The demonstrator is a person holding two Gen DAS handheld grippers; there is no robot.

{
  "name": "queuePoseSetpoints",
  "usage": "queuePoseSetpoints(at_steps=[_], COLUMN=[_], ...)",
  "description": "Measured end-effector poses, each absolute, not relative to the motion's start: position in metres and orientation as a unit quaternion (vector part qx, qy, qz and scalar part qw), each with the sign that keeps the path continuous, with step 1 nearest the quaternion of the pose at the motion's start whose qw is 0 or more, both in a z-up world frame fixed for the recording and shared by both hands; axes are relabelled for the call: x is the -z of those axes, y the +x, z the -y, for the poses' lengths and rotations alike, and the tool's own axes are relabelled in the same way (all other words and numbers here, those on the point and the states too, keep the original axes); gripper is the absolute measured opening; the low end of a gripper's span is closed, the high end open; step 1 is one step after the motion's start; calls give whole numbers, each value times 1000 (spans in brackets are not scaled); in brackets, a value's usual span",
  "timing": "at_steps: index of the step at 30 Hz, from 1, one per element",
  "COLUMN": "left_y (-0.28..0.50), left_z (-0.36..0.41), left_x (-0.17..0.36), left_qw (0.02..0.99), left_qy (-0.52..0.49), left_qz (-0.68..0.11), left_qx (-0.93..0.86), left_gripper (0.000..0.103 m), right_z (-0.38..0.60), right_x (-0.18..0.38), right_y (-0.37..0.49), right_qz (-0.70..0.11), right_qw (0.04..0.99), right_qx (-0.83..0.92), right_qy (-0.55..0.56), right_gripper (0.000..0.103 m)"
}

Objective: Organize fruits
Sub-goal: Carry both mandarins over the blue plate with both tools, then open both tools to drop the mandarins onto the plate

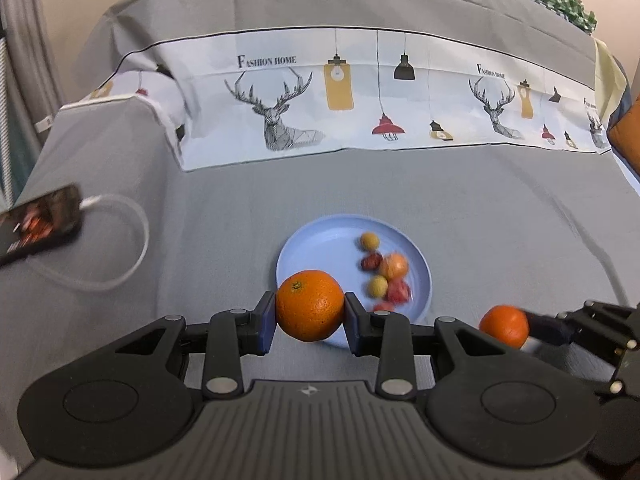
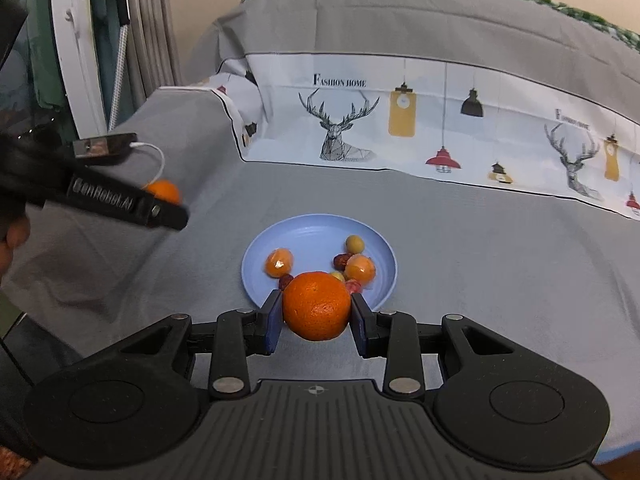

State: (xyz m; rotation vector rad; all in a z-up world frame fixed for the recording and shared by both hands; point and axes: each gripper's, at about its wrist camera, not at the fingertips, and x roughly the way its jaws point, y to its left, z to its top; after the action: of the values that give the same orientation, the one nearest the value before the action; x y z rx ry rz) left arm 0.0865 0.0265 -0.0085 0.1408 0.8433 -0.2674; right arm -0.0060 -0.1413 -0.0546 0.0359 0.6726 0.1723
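My left gripper (image 1: 310,312) is shut on an orange (image 1: 310,305), held above the near left rim of a light blue plate (image 1: 320,240). My right gripper (image 2: 316,312) is shut on a second orange (image 2: 317,306), just over the near rim of the same plate (image 2: 304,236). The plate holds several small fruits: wrapped orange ones (image 2: 279,263), red dates (image 2: 341,261) and yellowish round ones (image 2: 354,244). The right gripper with its orange (image 1: 505,325) shows at the right of the left wrist view. The left gripper and its orange (image 2: 163,192) show at the left of the right wrist view.
The plate sits on a grey sofa cover. A white band printed with deer and lamps (image 1: 360,96) runs along the backrest. A phone (image 1: 40,220) on a white charging cable (image 1: 120,240) lies on the left armrest. An orange cushion (image 1: 626,132) is at the far right.
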Motion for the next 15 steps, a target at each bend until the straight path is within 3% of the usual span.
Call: queuePoseSetpoints(at_steps=[15], left_y=[212], left_z=[13], left_x=[90], left_qw=[872], left_qy=[122], left_qz=[-438], left_qx=[181], left_gripper=[39], right_z=[133], right_x=[116], right_y=[120], right_qz=[-361], right_qw=[926], right_qx=[-112], right_qy=[-8], right_gripper=[36])
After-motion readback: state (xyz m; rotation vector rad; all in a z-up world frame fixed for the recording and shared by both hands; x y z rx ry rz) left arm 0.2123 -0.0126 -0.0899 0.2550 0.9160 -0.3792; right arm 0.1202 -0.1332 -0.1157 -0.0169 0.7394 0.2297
